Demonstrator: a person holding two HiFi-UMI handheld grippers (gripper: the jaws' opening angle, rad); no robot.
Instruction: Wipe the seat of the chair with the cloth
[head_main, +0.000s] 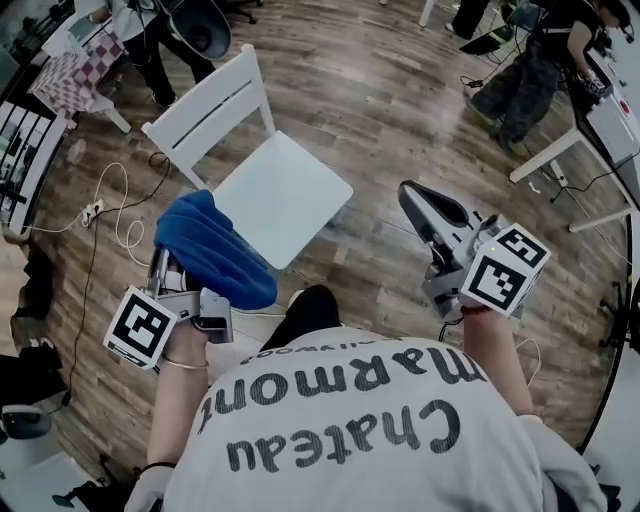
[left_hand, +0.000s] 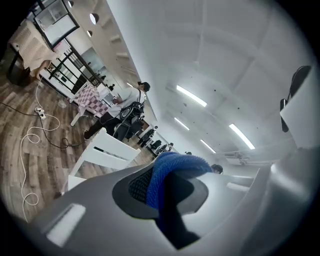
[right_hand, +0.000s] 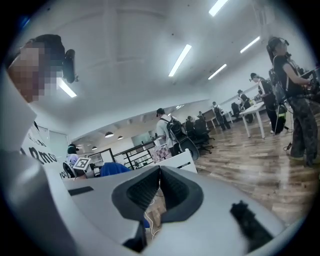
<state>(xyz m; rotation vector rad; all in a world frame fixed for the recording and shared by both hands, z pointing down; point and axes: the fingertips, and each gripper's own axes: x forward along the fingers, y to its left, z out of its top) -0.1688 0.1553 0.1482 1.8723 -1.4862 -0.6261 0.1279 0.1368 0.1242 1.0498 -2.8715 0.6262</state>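
Observation:
A white wooden chair (head_main: 275, 190) stands on the wood floor ahead of me, its flat seat bare. The blue cloth (head_main: 212, 250) drapes from my left gripper (head_main: 170, 262), which is shut on it just off the seat's near-left corner. In the left gripper view the blue cloth (left_hand: 167, 172) bulges up between the closed jaws, with the chair's backrest (left_hand: 107, 152) behind. My right gripper (head_main: 420, 205) is raised to the right of the chair, shut and holding nothing. Its view looks across the room with the chair's backrest (right_hand: 180, 161) and the blue cloth (right_hand: 112, 169) beyond.
White cables and a power strip (head_main: 95, 212) lie on the floor left of the chair. A person (head_main: 525, 70) stands at a white desk (head_main: 600, 130) at the upper right. A checkered table (head_main: 70, 75) and a black shelf rack are at the upper left.

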